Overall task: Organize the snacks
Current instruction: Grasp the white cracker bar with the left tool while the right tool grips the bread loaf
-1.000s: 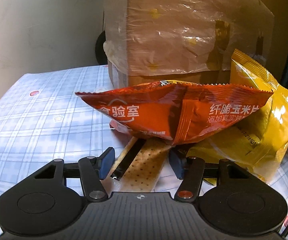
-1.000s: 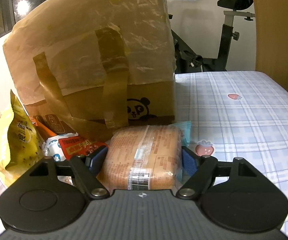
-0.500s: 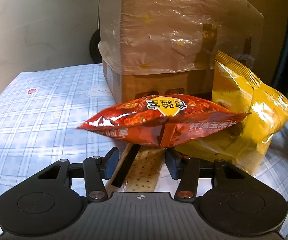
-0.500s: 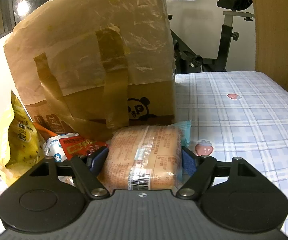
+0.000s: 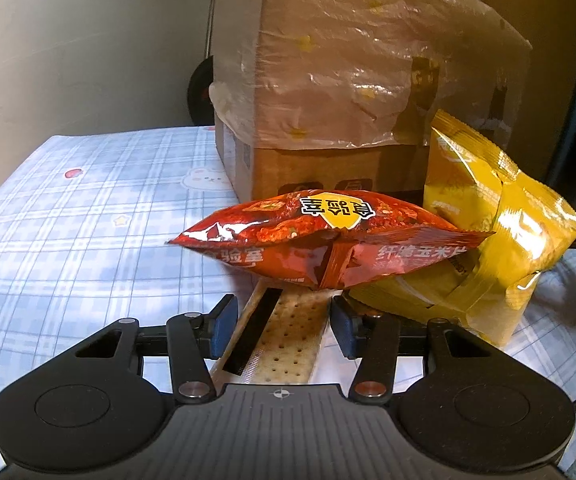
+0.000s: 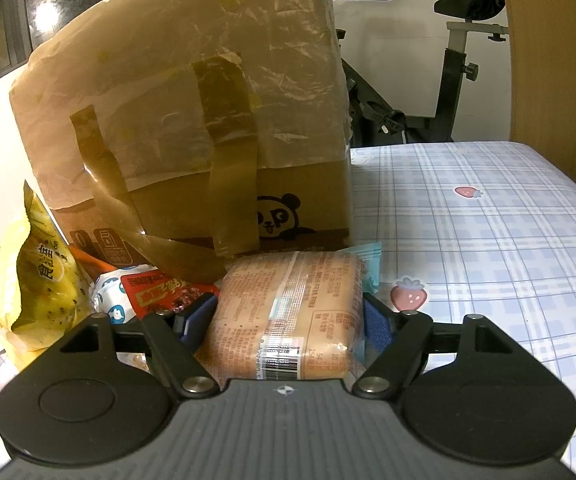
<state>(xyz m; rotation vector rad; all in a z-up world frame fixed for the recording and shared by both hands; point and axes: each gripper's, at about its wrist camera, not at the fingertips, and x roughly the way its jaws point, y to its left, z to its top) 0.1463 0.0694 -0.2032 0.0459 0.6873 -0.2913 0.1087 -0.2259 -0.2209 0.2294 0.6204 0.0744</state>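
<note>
My left gripper [image 5: 283, 320] is shut on a long clear-wrapped cracker pack [image 5: 288, 340], with a blue pad against each side. A red chip bag [image 5: 328, 240] rests across the pack's far end, label side up. A yellow chip bag [image 5: 488, 248] leans behind it on the right. My right gripper [image 6: 288, 320] is shut on a brown wrapped snack pack [image 6: 288, 300] with a barcode, which sits low over the cloth. Left of that pack lie a small red packet [image 6: 159, 292], a white-and-blue packet [image 6: 107, 300] and the yellow chip bag [image 6: 35, 280].
A tall cardboard box [image 5: 348, 80] covered in plastic and tape [image 6: 207, 120] stands just behind the snacks. A blue checked tablecloth [image 5: 67, 240] covers the table [image 6: 488, 240]. A teal packet [image 6: 370, 256] peeks from behind the brown pack. An exercise bike [image 6: 456, 60] and a wooden panel [image 6: 556, 60] stand beyond.
The left jaws have closed in onto the cracker pack. The red bag now shows its top label instead of its underside. The right gripper and its pack have not moved.
</note>
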